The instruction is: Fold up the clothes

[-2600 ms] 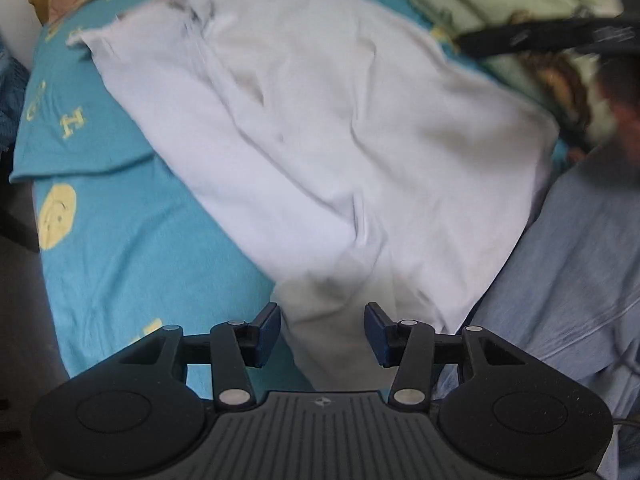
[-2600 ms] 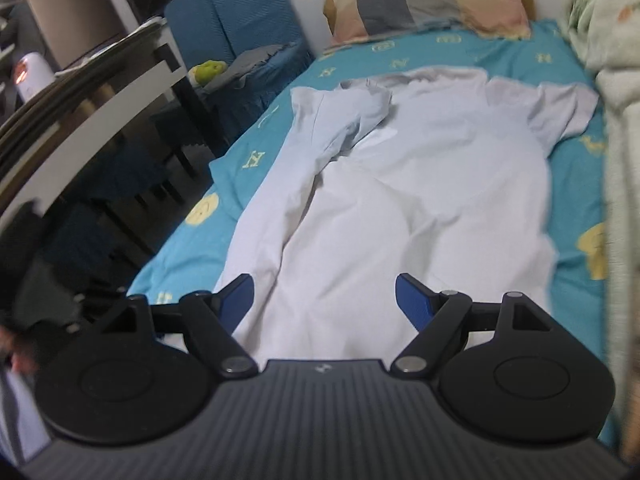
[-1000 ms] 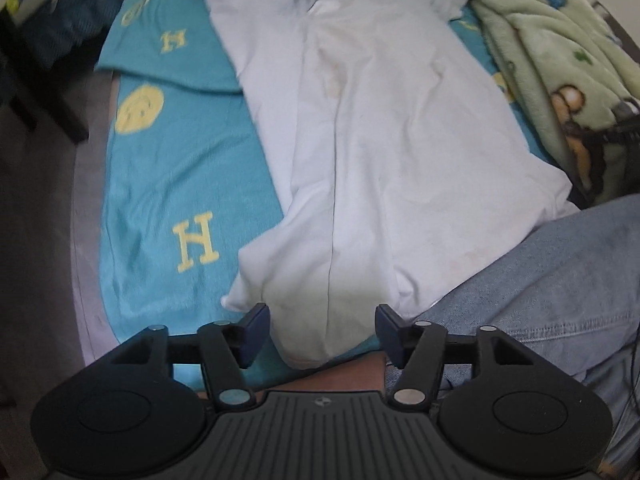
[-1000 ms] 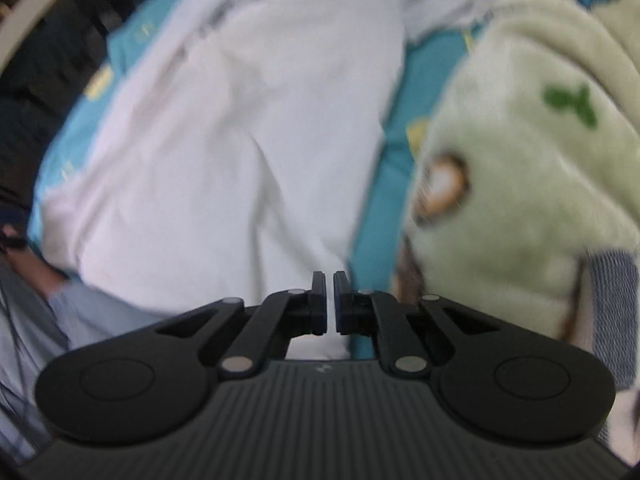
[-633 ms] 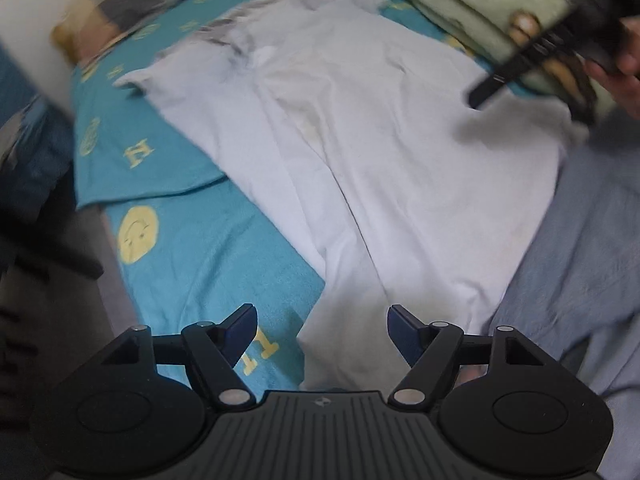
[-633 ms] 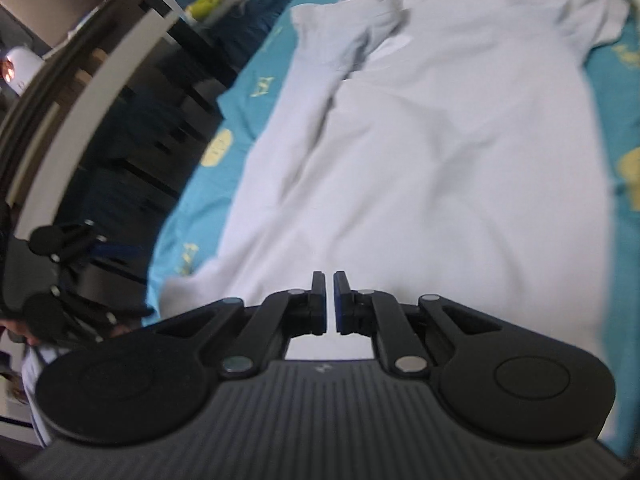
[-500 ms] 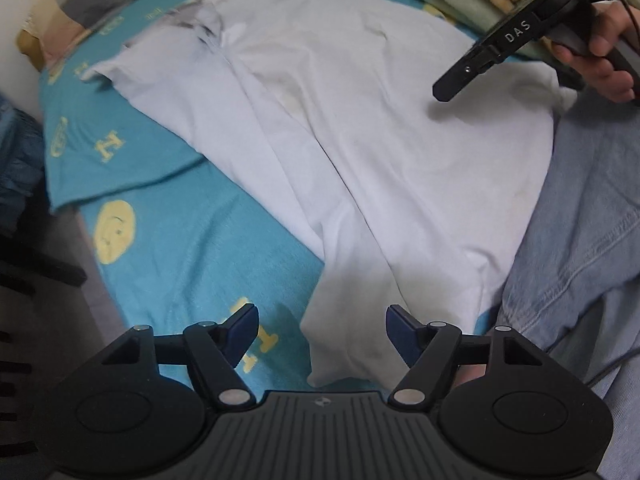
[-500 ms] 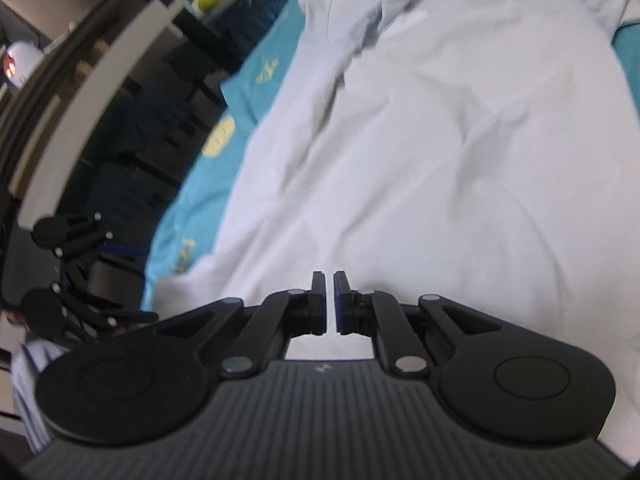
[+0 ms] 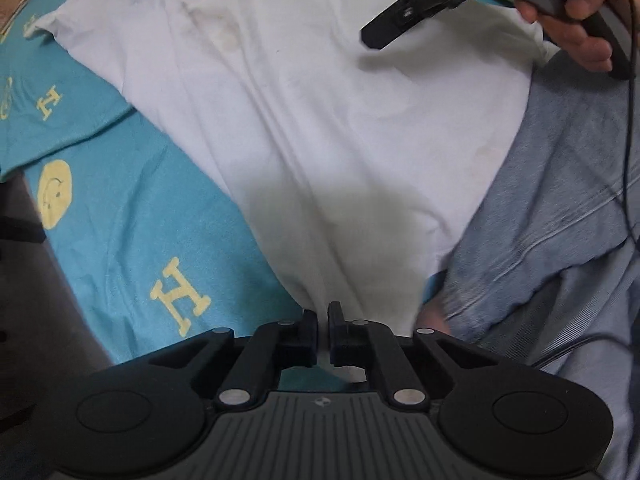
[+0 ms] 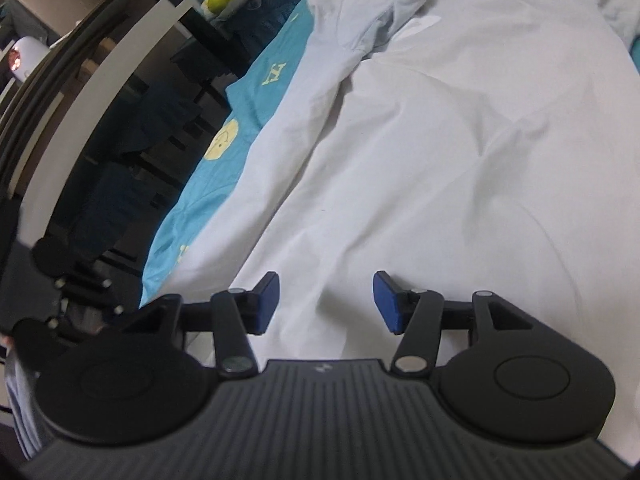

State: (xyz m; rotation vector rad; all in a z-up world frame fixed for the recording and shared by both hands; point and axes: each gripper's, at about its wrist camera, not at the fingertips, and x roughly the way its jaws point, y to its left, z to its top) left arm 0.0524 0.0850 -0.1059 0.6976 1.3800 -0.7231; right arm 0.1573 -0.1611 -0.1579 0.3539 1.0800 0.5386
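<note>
A white T-shirt (image 9: 320, 112) lies spread along a bed, filling the centre of both views. Its collar and short sleeves sit at the top of the frame and its hem at the bottom. One long side is already turned in over the body, with a sleeve bunched near the upper middle of the right wrist view. The bed is covered by a turquoise sheet (image 9: 132, 216) printed with yellow letters and smiley faces

At the bottom centre of the left wrist view, the left hand-held gripper (image 9: 323, 322) has its black fingers almost together, pinching the shirt's hem edge. At the bottom centre of the right wrist view, the right hand-held gripper (image 10: 326, 298) stands wide apart, blue pads showing, holding nothing and hovering low over the cloth. A denim-clad leg (image 9: 560, 208) fills the right of the left wrist view

The shirt looks like thin, soft cotton knit: light, limp and finely creased. It will probably sag and drag across the sheet when lifted. Hems, corners and shoulder seams look like the surest places to grip, with both ends raised together
</note>
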